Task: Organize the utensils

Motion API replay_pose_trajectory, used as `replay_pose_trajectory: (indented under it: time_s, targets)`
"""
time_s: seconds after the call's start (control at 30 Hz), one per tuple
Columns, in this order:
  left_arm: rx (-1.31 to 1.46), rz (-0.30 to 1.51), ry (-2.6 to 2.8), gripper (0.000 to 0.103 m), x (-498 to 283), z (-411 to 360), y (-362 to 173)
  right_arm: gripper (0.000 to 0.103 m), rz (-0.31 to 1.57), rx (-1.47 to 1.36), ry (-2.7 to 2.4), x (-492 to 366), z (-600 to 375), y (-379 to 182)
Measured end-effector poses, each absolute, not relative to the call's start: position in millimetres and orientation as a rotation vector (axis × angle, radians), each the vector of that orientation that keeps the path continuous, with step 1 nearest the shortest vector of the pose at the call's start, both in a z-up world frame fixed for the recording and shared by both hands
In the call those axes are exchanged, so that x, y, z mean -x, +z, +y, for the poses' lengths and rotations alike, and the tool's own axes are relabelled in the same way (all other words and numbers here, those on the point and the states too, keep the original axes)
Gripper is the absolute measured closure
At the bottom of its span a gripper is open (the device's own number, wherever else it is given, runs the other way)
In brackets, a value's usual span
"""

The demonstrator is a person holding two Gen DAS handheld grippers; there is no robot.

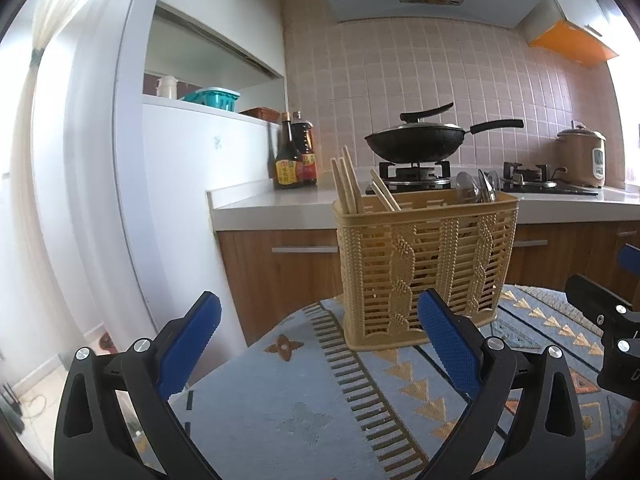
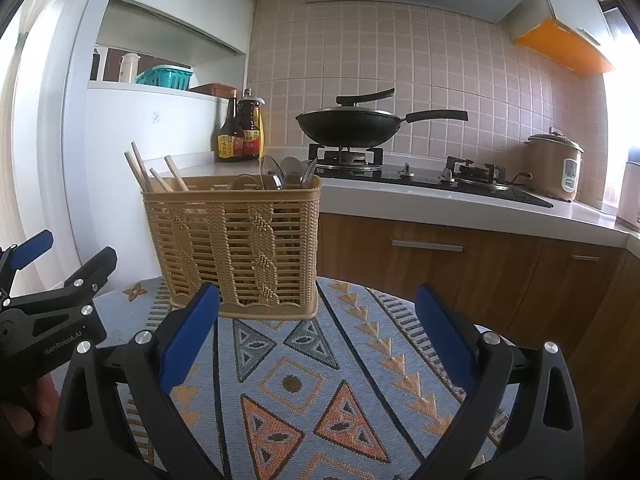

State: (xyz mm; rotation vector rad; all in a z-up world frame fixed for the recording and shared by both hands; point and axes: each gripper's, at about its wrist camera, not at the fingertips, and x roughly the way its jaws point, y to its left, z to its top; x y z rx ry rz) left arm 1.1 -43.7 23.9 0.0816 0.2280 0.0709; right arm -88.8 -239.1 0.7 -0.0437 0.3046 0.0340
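A tan woven plastic utensil basket [image 1: 424, 264] stands upright on the patterned tablecloth; it also shows in the right wrist view [image 2: 236, 240]. Wooden chopsticks [image 1: 347, 188] lean in its left compartment, also in the right wrist view [image 2: 154, 176]. Metal spoons [image 1: 476, 188] stand in its right compartment, also in the right wrist view [image 2: 280, 174]. My left gripper [image 1: 320, 308] is open and empty, just in front of the basket's left side. My right gripper [image 2: 318, 300] is open and empty, in front of the basket's right corner. Each gripper shows at the other view's edge.
The round table with a blue and orange patterned cloth [image 2: 320, 380] drops off close behind the basket. Beyond is a kitchen counter [image 2: 440, 200] with a black wok [image 2: 352, 124] on a gas hob, sauce bottles [image 2: 240, 128] and a rice cooker [image 2: 554, 168].
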Motion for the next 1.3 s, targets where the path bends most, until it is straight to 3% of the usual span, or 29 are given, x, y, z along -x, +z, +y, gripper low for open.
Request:
replay_pose_trajectory:
  time_s: [1.3]
  targets:
    - [-0.11, 0.238, 0.061, 0.008, -1.3, -47.0, 20.1, 0.009, 0.315, 0.058, 0.034, 90.3, -235.2, -0.1]
